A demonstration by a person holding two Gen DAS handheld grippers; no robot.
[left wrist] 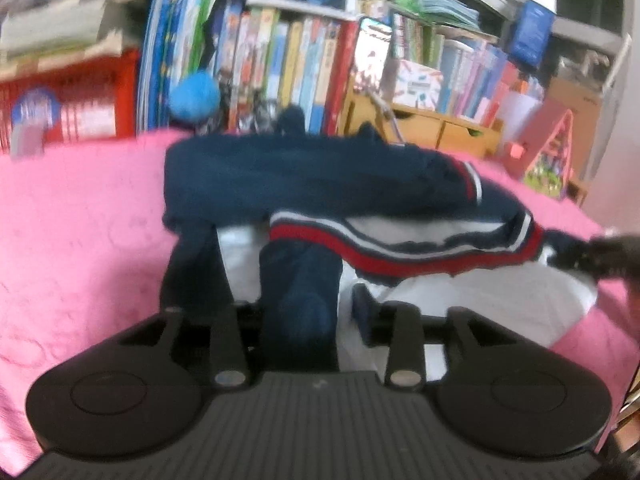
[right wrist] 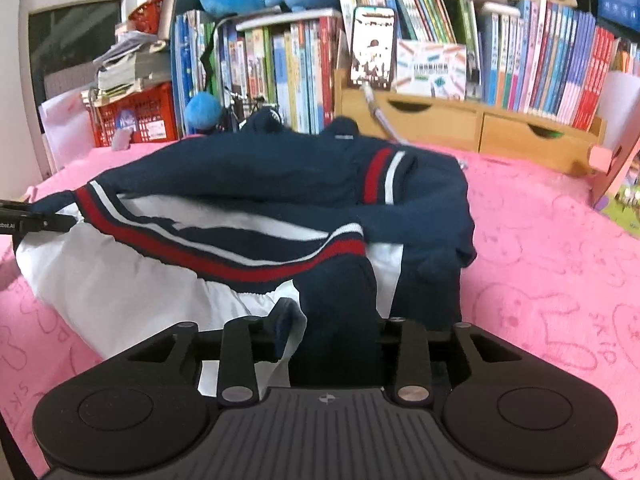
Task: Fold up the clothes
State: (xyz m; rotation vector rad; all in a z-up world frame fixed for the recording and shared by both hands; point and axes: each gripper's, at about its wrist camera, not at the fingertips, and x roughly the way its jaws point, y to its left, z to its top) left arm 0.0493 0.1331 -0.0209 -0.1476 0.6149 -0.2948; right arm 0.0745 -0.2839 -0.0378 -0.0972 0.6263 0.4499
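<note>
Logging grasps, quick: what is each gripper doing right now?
Left gripper: shut on the navy jacket.
Right gripper: shut on the same jacket's hem.

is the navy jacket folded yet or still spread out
Partly folded: the navy jacket lies doubled on the pink cover, its striped hem lifted, white lining showing.

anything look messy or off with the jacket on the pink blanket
Yes. The jacket is mid-fold and lopsided: its white lining spills out at the near edge, the striped hem sags unevenly, and both grippers pinch bunched navy cloth.
</note>
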